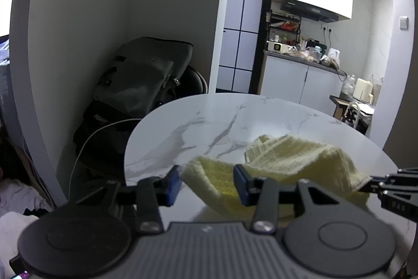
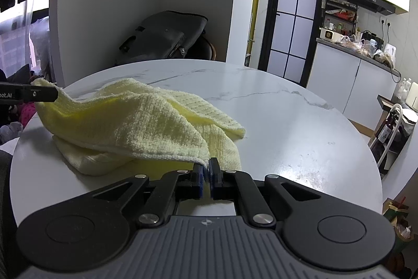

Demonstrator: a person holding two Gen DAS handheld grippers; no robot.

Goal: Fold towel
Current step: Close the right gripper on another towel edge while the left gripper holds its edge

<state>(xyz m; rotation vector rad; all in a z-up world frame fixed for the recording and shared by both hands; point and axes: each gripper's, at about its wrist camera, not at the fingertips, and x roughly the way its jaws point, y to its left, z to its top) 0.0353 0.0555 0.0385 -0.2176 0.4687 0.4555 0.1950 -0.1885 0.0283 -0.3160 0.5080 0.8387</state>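
A pale yellow towel (image 2: 135, 127) lies rumpled (waffle-textured, loosely doubled over). One corner is lifted off the surface.

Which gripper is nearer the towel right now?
Right. The right gripper is shut on a corner of the towel. The left gripper is open, with the opposite corner between its fingers but not clamped.

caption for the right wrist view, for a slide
Right gripper pinches a yellow towel corner on the marble table.
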